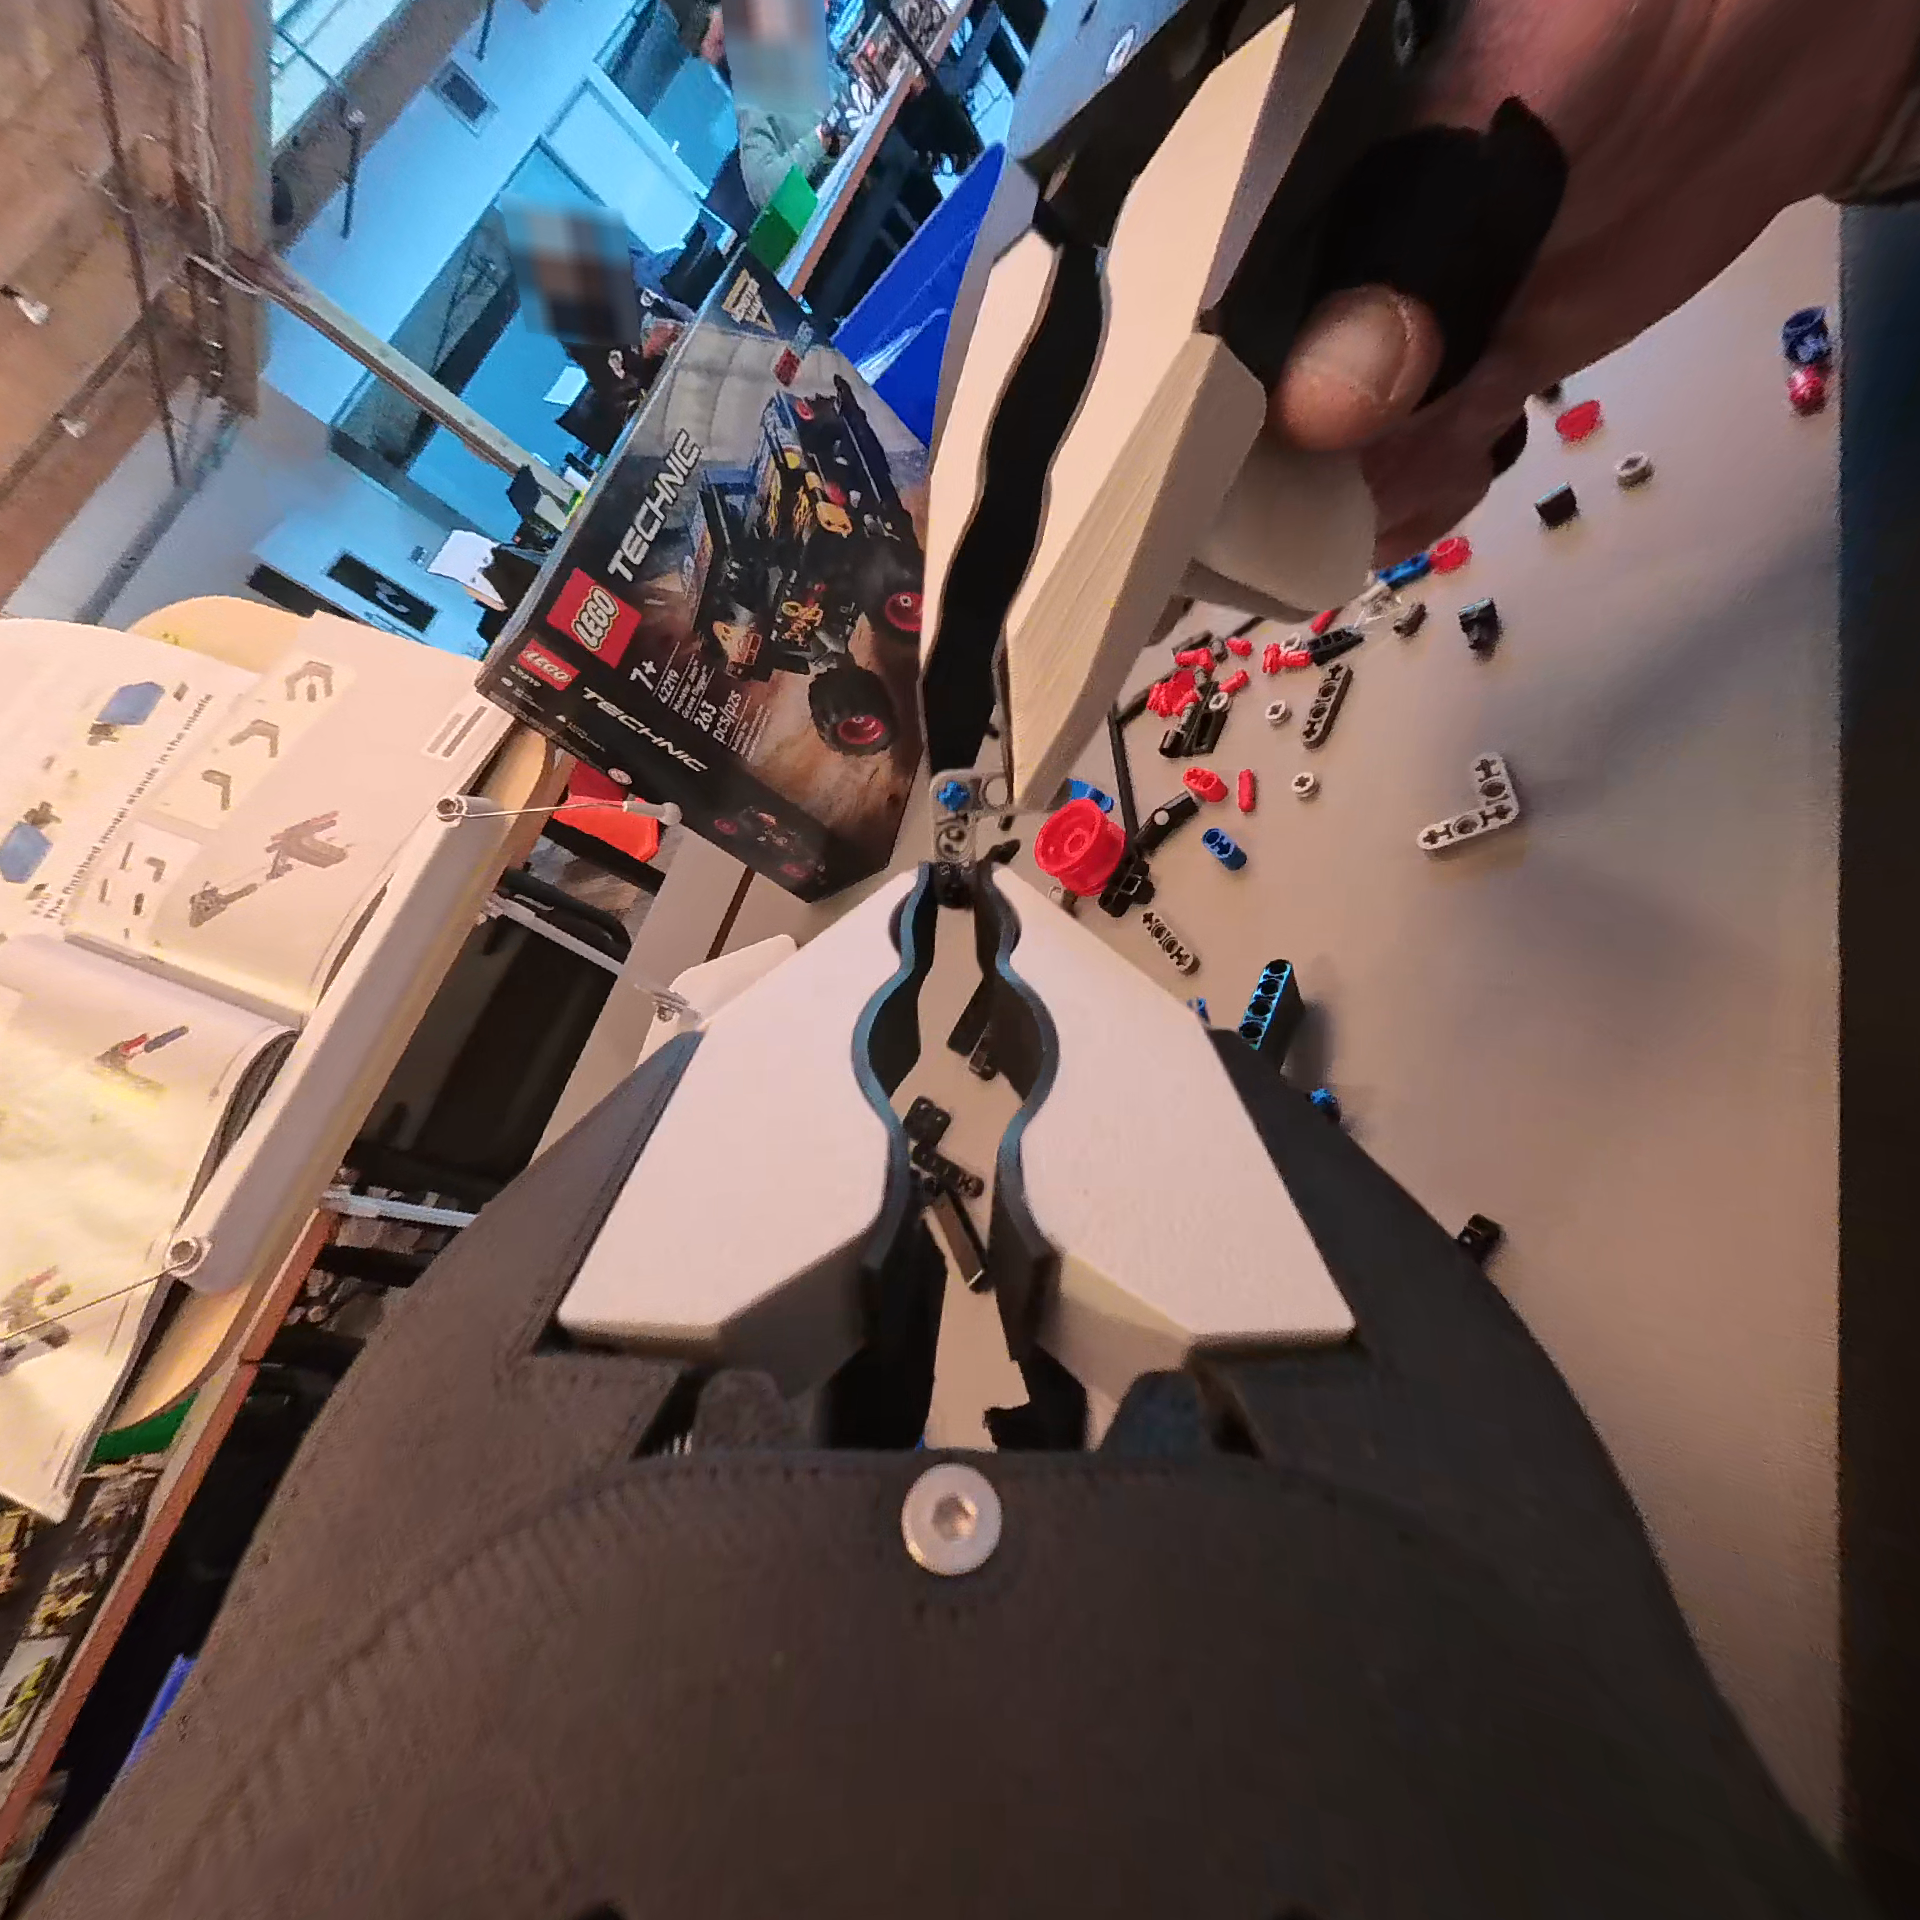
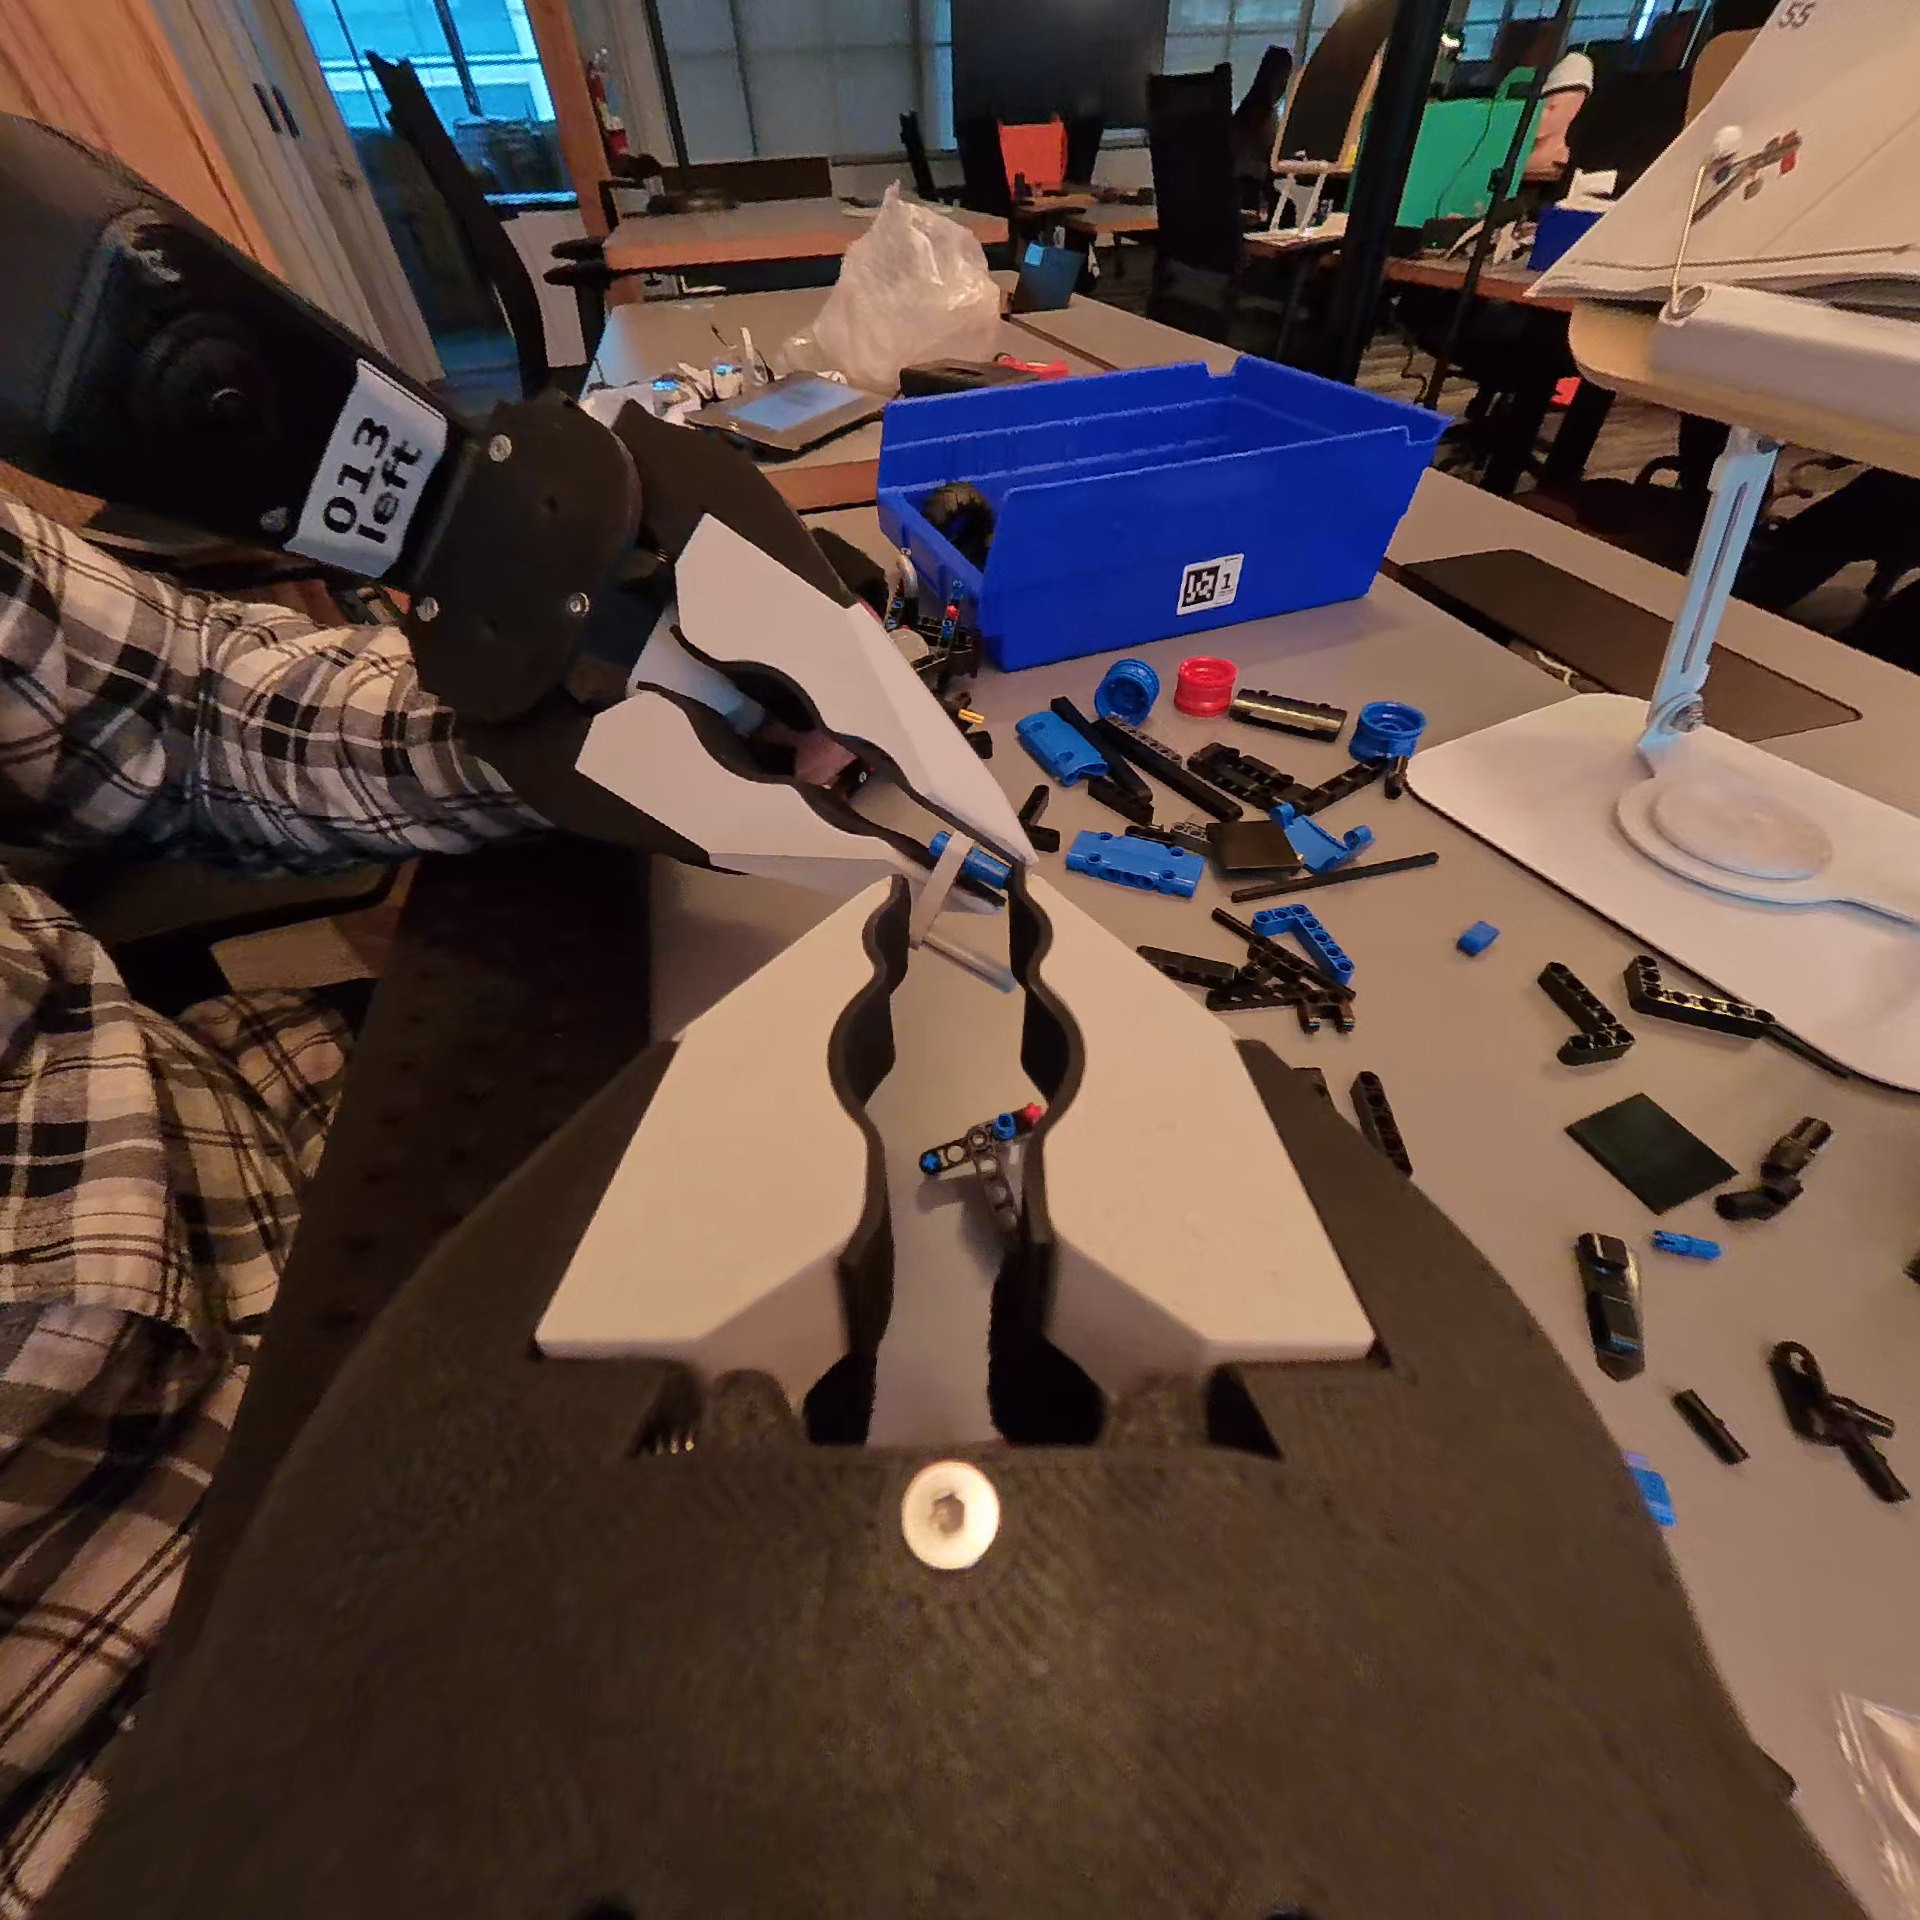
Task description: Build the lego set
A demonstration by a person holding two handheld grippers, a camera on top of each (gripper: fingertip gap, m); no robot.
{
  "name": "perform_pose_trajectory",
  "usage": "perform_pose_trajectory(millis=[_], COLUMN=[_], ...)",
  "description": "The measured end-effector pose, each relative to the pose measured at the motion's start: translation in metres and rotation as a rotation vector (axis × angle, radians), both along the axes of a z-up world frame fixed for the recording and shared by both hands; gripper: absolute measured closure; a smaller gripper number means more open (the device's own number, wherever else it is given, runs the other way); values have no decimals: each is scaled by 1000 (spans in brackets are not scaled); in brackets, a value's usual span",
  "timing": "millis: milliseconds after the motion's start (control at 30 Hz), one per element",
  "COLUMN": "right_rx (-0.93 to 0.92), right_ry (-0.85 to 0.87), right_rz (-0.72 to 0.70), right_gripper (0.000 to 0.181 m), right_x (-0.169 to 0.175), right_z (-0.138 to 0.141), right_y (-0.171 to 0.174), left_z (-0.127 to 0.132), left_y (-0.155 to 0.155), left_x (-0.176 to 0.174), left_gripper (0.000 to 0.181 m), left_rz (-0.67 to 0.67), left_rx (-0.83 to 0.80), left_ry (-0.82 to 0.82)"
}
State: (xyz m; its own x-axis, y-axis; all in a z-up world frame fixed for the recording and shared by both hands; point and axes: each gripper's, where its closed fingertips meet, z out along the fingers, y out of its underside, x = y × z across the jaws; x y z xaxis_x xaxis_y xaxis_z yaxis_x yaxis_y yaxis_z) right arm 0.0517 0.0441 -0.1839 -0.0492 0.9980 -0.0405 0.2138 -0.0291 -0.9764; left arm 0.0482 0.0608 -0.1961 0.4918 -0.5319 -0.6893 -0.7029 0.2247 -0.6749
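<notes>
A small grey beam (image 1: 954,831) with a blue pin (image 1: 950,796) in it is held in the air between both grippers. My left gripper (image 1: 958,878) is shut on its lower end. My right gripper (image 1: 992,792) comes down from above with its tips closed on the upper end. In the right wrist view the grey beam (image 2: 932,894) and blue pin (image 2: 977,864) sit at my right gripper's (image 2: 956,888) tips. The left gripper (image 2: 1013,857) reaches in from the left. A small black assembly (image 2: 987,1153) lies on the table (image 2: 1455,1091) below.
Loose black, blue and red parts are scattered over the table, among them a red wheel hub (image 1: 1081,847). A blue bin (image 2: 1143,499) stands behind them, with the white stand base (image 2: 1662,810) at right. The set's box (image 1: 727,582) and open instruction booklet (image 1: 156,831) are at left. My two grippers' fingertips are within a few centimetres of each other. The white stand base (image 2: 1662,810) is about 35 centimetres from both grippers' fingertips.
</notes>
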Motion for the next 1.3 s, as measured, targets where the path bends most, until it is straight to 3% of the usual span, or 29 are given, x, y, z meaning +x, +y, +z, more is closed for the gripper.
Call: perform_pose_trajectory(millis=[100, 200, 333, 433, 733, 1033, 1300], right_rx=[-22, -111, -150, -106, -89, -35, -37], right_ry=[18, 85, 143, 102, 144, 114, 110], right_rz=[12, 96, 177, 219, 324, 358, 369], right_gripper=[164, 164, 181, 175, 178, 171, 179], right_x=[0, 5, 13, 12, 12, 15, 15], right_z=[3, 14, 30, 26, 32, 28, 26], right_y=[-2, -10, -11, -18, -40, -48, -51], left_z=[2, 10, 18, 25, 25, 20, 16], left_y=[-1, -9, -24, -29, -45, -53, -54], left_x=[1, 6, 15, 17, 25, 28, 30], left_gripper=[176, 177, 177, 177, 176, 176, 177], left_rz=[-15, -110, -253, -302, -429, -467, -470], left_rx=[4, -61, -140, -158, -247, -304, -309], left_ry=[-16, -145, -272, -332, -373, -346, -326])
